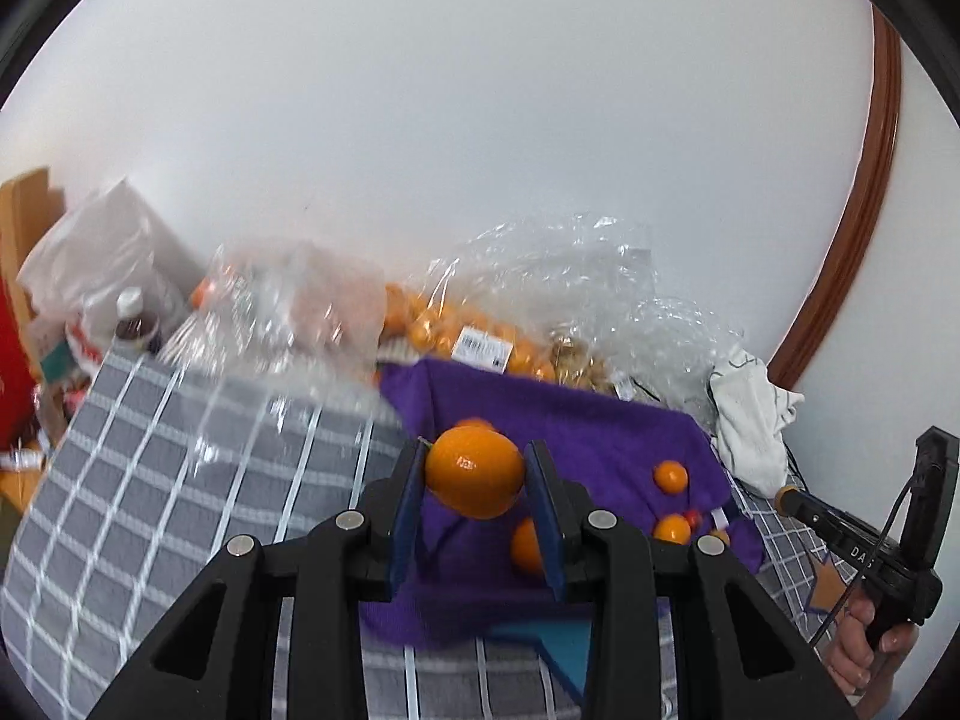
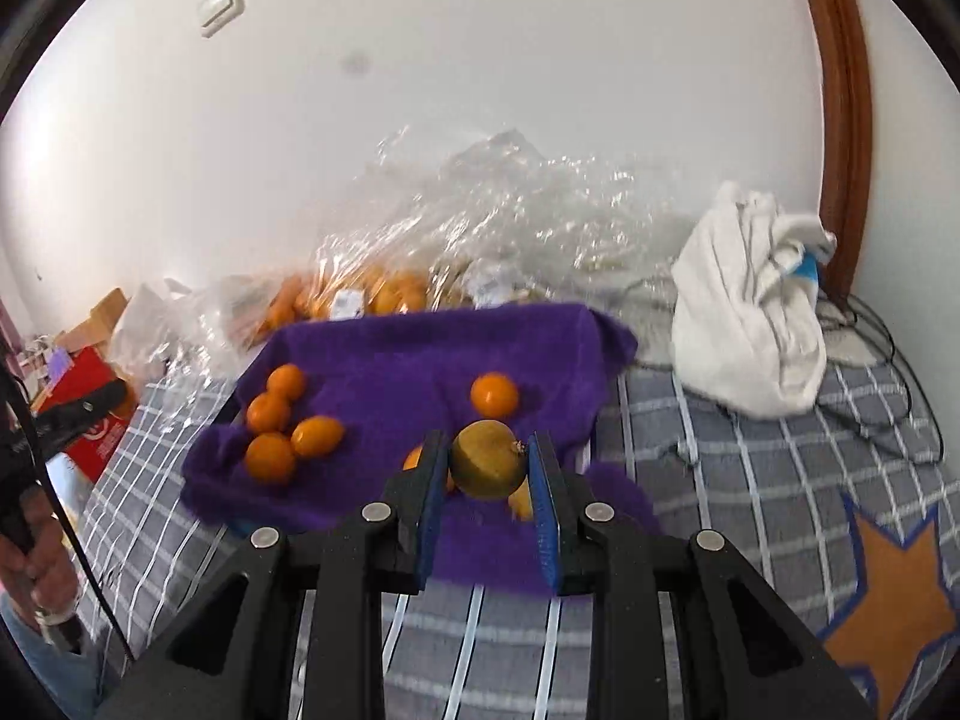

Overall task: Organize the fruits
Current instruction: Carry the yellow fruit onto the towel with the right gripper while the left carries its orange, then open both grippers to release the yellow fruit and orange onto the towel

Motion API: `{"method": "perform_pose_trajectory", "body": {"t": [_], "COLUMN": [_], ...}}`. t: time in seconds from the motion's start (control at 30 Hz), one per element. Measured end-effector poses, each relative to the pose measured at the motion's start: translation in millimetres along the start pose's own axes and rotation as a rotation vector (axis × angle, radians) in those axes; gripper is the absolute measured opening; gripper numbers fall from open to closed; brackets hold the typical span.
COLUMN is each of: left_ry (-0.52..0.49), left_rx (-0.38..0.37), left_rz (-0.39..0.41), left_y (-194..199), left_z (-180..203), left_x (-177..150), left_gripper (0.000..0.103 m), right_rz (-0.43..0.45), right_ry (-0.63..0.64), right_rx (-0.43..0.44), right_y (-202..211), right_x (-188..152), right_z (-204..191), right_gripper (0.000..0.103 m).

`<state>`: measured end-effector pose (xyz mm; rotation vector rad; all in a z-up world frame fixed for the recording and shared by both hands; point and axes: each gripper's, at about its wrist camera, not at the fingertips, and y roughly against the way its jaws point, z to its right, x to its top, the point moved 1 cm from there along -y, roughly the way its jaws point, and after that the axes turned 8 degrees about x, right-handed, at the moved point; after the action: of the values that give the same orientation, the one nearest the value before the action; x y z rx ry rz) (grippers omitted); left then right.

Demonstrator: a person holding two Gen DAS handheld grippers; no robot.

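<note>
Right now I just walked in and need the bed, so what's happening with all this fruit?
A person is sorting fruit with two handheld grippers. The left gripper is shut on a round orange tangerine; the right gripper is shut on a round brownish-yellow fruit. Both are held above the fuzzy purple cloth, where more small orange tangerines lie loose.

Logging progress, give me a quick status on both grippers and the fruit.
Left gripper shut on round orange mandarin. Right gripper shut on round olive-brown fruit. Loose mandarins remain on purple fuzzy cloth. Nothing blocking.
</note>
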<state>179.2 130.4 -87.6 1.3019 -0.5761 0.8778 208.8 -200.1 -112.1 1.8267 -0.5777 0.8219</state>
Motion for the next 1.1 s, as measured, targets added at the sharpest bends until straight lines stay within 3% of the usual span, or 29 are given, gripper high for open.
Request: {"method": "perform_pose_trajectory", "body": {"t": [0.27,0.57,0.73,1.1], "left_ry": [-0.038,-0.127,-0.092,-0.147], "left_rx": [-0.035,-0.031,-0.076,-0.03], "left_rz": [-0.051,-0.192,-0.265,-0.313], "left_y": [-67,-138,-153,-163], "left_z": [49,80,73,79], "left_x": [40,13,7,-1], "left_gripper": [0.032,0.032,0.032,0.032], "right_rz": [-0.012,-0.104,-0.131,-0.132], "right_ry": [-0.039,-0.101,-0.073,-0.038], "right_rx": [-0.007,-0.014,-0.018,-0.052], "right_y": [-40,-90,-105,-110], "right_x": [44,12,3,-7], "right_z": [16,47,43,40], "right_gripper": [0.027,0.027,0.027,0.027]}}
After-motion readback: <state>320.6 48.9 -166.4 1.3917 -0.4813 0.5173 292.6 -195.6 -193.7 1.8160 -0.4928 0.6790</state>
